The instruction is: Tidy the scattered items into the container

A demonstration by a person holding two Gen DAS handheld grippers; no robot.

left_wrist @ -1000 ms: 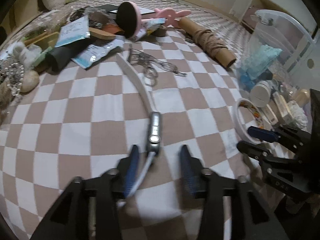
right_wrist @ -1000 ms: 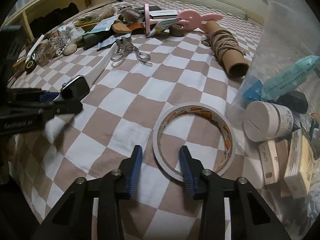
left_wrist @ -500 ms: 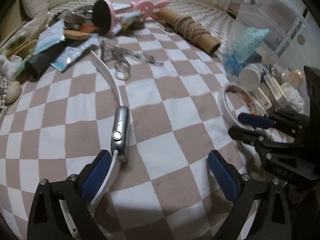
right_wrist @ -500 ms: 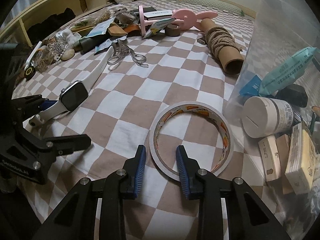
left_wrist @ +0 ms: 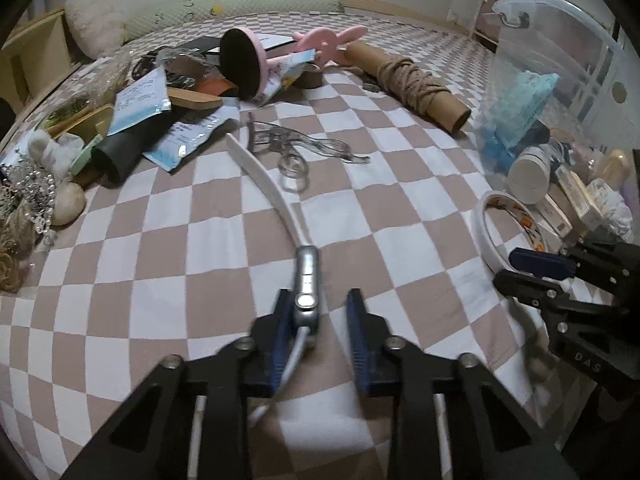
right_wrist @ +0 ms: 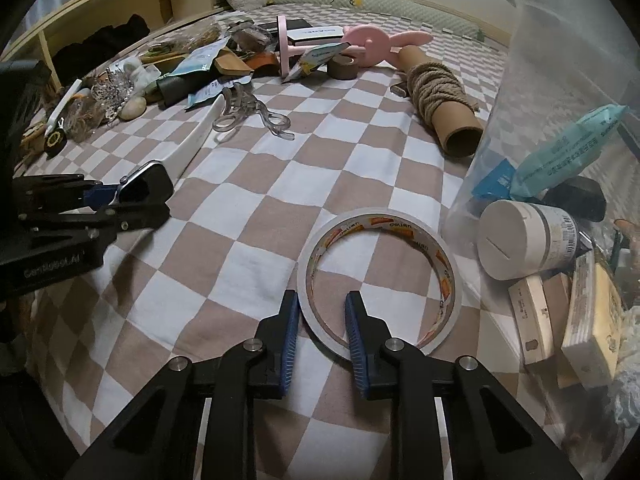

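**Mia:** Where is the watch (left_wrist: 307, 280)?

**Ben:** It is on the checked bed cover (left_wrist: 180, 300), near the front edge of the bed. It stands up on its thin side. Its white strap (left_wrist: 264, 176) runs away across the cover toward the see-through scissors (left_wrist: 304, 148).

**Mia:** Do the left tongs (left_wrist: 316, 300) have it?

**Ben:** The watch is between the two blue fingers. It touches one finger, and I can see cover between it and the other one. I cannot tell if it is really pinched.

**Mia:** And the right tongs (right_wrist: 320, 300)?

**Ben:** They are let go, not squeezing. One finger is outside the tape ring (right_wrist: 376, 218) and one finger is inside it. The near side of the ring runs between them.

**Mia:** Where does the tape lie?

**Ben:** Flat on the cover, just beside the big clear box (right_wrist: 540, 60) on the right side of the bed.

**Mia:** What is in the box?

**Ben:** A white jar (right_wrist: 516, 240) on its side, a blue-green packet (right_wrist: 568, 148) and some small cream boxes (right_wrist: 592, 320).

**Mia:** What else is out?

**Ben:** A brown tube with rope around it (left_wrist: 412, 80) lies near the box. A heap of packets and small things sits at the far left corner of the bed.
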